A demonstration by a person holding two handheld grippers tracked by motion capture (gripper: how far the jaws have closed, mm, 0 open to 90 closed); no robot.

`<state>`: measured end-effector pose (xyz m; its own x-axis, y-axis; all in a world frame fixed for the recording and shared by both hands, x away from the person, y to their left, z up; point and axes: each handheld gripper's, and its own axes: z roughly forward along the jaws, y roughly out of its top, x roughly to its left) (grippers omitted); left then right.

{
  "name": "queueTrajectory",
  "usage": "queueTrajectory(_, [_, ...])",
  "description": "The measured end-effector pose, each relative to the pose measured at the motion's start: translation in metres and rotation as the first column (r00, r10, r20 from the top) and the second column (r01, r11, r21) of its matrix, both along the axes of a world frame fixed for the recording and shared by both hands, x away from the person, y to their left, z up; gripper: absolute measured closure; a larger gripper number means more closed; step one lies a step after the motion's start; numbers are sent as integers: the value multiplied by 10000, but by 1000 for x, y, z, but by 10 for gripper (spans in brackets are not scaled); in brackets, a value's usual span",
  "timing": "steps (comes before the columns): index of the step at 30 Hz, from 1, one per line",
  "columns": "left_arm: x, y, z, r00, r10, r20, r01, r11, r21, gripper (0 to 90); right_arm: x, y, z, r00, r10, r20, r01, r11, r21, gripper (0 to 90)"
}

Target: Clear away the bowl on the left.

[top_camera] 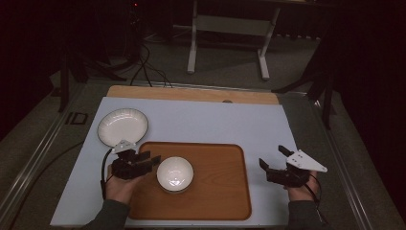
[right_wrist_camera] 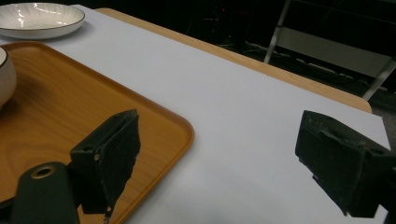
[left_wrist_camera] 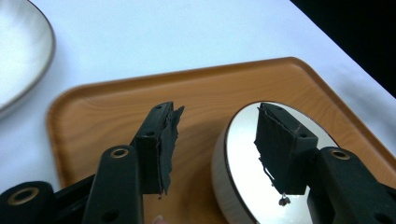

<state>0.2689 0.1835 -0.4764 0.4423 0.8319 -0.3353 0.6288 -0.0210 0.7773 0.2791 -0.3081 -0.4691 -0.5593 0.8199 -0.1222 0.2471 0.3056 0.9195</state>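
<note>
A small white bowl [top_camera: 175,174] stands upright on the left half of a wooden tray [top_camera: 215,191]. My left gripper [top_camera: 154,160] is right at the bowl's left side, open. In the left gripper view its jaws [left_wrist_camera: 217,112] straddle the bowl's [left_wrist_camera: 243,154] rim, one over the inside and one outside above the tray [left_wrist_camera: 210,84], with a gap showing on both sides. My right gripper [top_camera: 272,156] hovers off the tray's right edge, open with nothing in it. In the right gripper view its jaws [right_wrist_camera: 219,121] stand wide over the tray's corner [right_wrist_camera: 56,93] and the white mat.
A white ribbed plate [top_camera: 123,126] lies on the white mat [top_camera: 215,120] behind the tray's left corner; it also appears as the plate [left_wrist_camera: 18,51] and the plate [right_wrist_camera: 39,18] in the gripper views. Beyond the table's wooden far edge [top_camera: 191,93] are a desk frame [top_camera: 230,28] and floor cables.
</note>
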Motion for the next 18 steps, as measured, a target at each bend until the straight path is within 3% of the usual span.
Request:
queueTrajectory(6, [-3, 13, 8, 9987, 254, 447, -271, 9989, 370, 468, 0, -1, 0, 10000, -23, 18, 23, 10000, 27, 135])
queueTrajectory(7, [-4, 18, 10, 9974, 367, 619, -409, 9969, 678, 468, 0, -1, 0, 10000, -29, 17, 29, 10000, 41, 135])
queueTrajectory(8, [-4, 18, 10, 9974, 367, 619, -409, 9969, 678, 468, 0, -1, 0, 10000, -32, 13, 32, 10000, 43, 135])
queueTrajectory(9, [-4, 20, 11, 9962, 458, 737, -531, 9936, 992, 468, 0, -1, 0, 10000, -32, 13, 32, 10000, 43, 135])
queueTrajectory(10, [-5, 24, 12, 9931, 701, 945, -847, 9833, 1608, 462, 0, -1, 0, 10000, -36, 5, 36, 10000, 36, 135])
queueTrajectory(11, [-5, 24, 12, 9931, 701, 945, -847, 9833, 1608, 458, 0, -1, 0, 10000, -36, 5, 36, 10000, 36, 135])
queueTrajectory(12, [-4, 28, 11, 9908, 882, 1031, -1066, 9761, 1892, 457, 1, -1, 0, 10000, -49, -17, 49, 10000, 11, 135])
queueTrajectory(18, [-1, 38, 5, 9858, 1319, 1036, -1542, 9556, 2512, 445, 1, -1, 0, 10000, -58, -53, 58, 10000, -17, 138])
